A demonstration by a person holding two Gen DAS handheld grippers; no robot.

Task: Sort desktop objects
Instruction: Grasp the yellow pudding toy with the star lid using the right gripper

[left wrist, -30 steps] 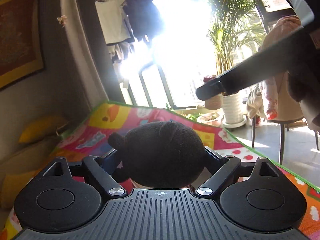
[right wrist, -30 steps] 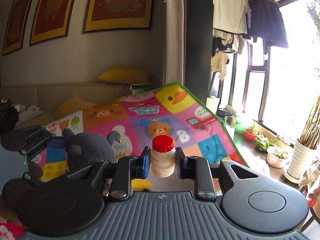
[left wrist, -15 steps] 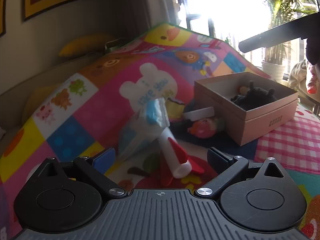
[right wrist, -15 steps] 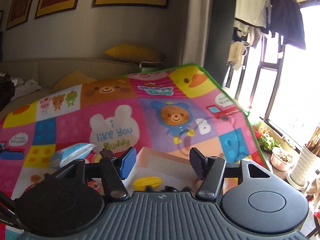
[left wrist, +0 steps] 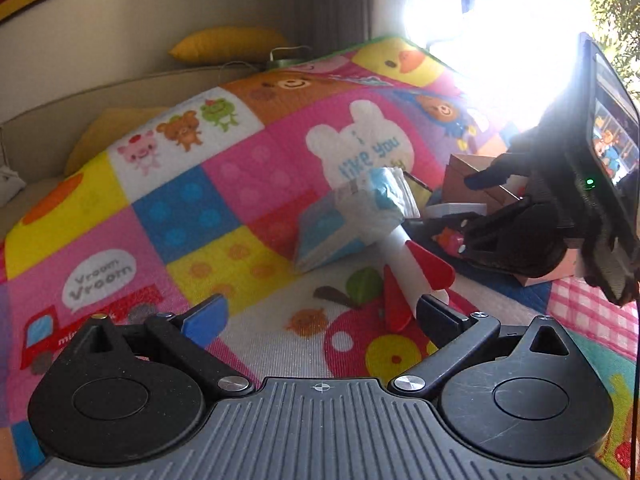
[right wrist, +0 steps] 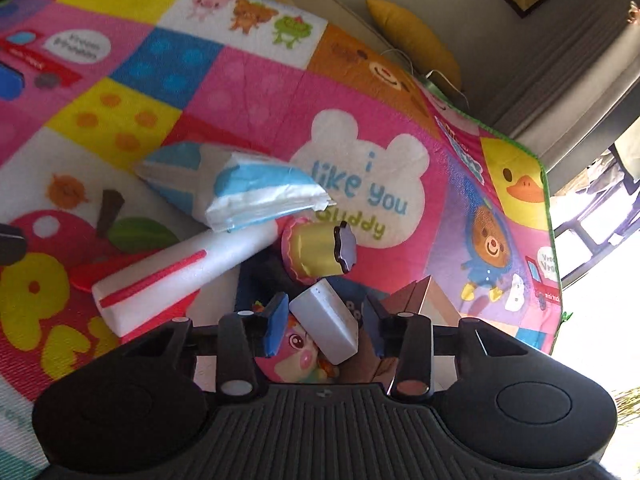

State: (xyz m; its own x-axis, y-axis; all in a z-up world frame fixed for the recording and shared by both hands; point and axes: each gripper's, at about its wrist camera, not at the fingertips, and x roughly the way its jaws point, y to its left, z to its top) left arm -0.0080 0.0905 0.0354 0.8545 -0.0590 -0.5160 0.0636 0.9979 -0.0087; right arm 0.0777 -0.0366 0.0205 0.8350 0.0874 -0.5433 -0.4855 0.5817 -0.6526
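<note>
My left gripper [left wrist: 320, 316] hangs open and empty low over the play mat [left wrist: 224, 184]. A white rocket toy with red fins [left wrist: 412, 264] lies just ahead of its right finger, half under a blue and white tissue pack [left wrist: 360, 216]. My right gripper [right wrist: 326, 328] points down into the pile beside the cardboard box [right wrist: 424, 296]. Its jaws are closing, with a white block [right wrist: 326, 326] between them and the pads close to its sides. The left wrist view shows the right gripper [left wrist: 480, 208] at the box [left wrist: 460, 176].
A yellow and pink cup with a dark lid [right wrist: 320, 252] lies beyond the white block. A pink cartoon toy [right wrist: 300, 356] sits under it. The rocket [right wrist: 168, 276] and tissue pack [right wrist: 240, 188] lie to the left. Sofa with yellow cushions [left wrist: 228, 44] behind.
The left gripper let go of a black plush, later seen in the box, and came down to the mat. The right gripper released a red-capped bottle, dropped and rolled onto the white block.
</note>
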